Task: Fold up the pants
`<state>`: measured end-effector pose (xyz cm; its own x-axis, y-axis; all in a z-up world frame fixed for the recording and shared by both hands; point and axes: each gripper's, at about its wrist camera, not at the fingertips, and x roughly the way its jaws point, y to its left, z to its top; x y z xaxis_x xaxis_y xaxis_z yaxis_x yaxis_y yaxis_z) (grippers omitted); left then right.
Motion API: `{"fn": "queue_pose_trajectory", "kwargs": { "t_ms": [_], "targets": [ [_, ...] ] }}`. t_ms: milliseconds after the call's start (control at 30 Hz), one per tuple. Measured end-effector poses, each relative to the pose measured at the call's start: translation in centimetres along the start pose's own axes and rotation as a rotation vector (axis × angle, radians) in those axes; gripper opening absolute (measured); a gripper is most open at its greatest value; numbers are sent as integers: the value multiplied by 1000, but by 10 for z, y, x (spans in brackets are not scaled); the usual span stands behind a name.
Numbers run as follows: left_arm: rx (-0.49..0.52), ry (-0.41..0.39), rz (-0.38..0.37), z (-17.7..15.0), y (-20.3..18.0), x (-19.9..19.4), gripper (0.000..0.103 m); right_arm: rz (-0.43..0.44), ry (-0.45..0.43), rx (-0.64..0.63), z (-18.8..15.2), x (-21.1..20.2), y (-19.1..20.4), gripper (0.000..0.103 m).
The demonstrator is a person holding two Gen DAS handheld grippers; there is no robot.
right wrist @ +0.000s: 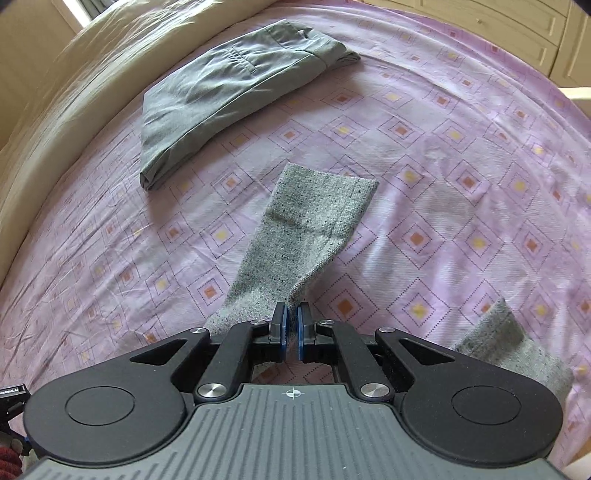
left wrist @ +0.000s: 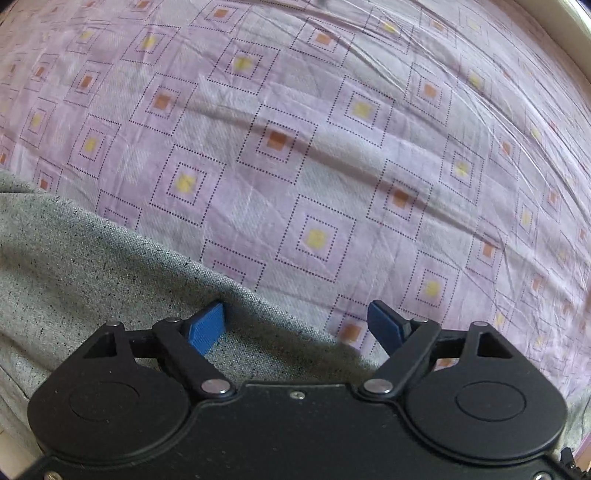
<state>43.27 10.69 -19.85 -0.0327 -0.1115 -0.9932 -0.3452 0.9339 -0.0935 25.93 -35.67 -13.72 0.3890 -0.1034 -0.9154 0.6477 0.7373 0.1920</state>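
Note:
Speckled grey pants (right wrist: 295, 236) lie on the bed, one leg stretching away from my right gripper (right wrist: 291, 325), which is shut on the leg's edge fabric. A second grey part (right wrist: 498, 343) shows at the lower right. In the left wrist view the same grey pants (left wrist: 92, 266) fill the lower left. My left gripper (left wrist: 299, 325) points down over the cloth's edge, open, its left blue pad (left wrist: 208, 325) above the fabric and its right pad over the sheet. Nothing sits between the pads.
The bed carries a lilac sheet (right wrist: 443, 155) with square patterns. Folded grey-green trousers (right wrist: 229, 88) lie at the far side near a cream headboard (right wrist: 40, 110). Cream cupboards (right wrist: 517, 29) stand beyond the bed.

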Motion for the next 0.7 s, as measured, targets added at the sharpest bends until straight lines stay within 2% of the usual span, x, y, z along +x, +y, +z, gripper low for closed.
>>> {"fn": "queue_pose_trajectory", "kwargs": {
  "t_ms": [133, 200, 233, 267, 367, 467, 600, 633, 700],
  "targets": [
    [12, 15, 19, -4, -2, 7, 84, -6, 7, 21, -5, -1, -5, 5],
    [47, -3, 66, -9, -5, 3, 57, -10, 18, 27, -7, 0, -6, 5],
    [67, -21, 69, -11, -6, -2, 21, -5, 23, 40, -6, -1, -6, 5],
    [67, -31, 49, -12, -6, -7, 9, 6, 23, 55, -5, -2, -6, 5],
    [33, -110, -34, -12, 10, -35, 4, 71, 8, 87, 10, -8, 3, 5],
    [92, -274, -65, -25, 13, -81, 4, 168, -59, 61, 28, -27, 25, 5],
    [172, -506, -131, -45, 29, -151, 4, 317, -195, 26, 37, -74, 41, 5],
    [175, -538, -159, -52, 37, -161, 4, 340, -218, 24, 34, -84, 38, 5],
    [175, -552, -195, -72, 54, -167, 4, 345, -222, 35, 25, -94, 27, 5]
  ]
}}
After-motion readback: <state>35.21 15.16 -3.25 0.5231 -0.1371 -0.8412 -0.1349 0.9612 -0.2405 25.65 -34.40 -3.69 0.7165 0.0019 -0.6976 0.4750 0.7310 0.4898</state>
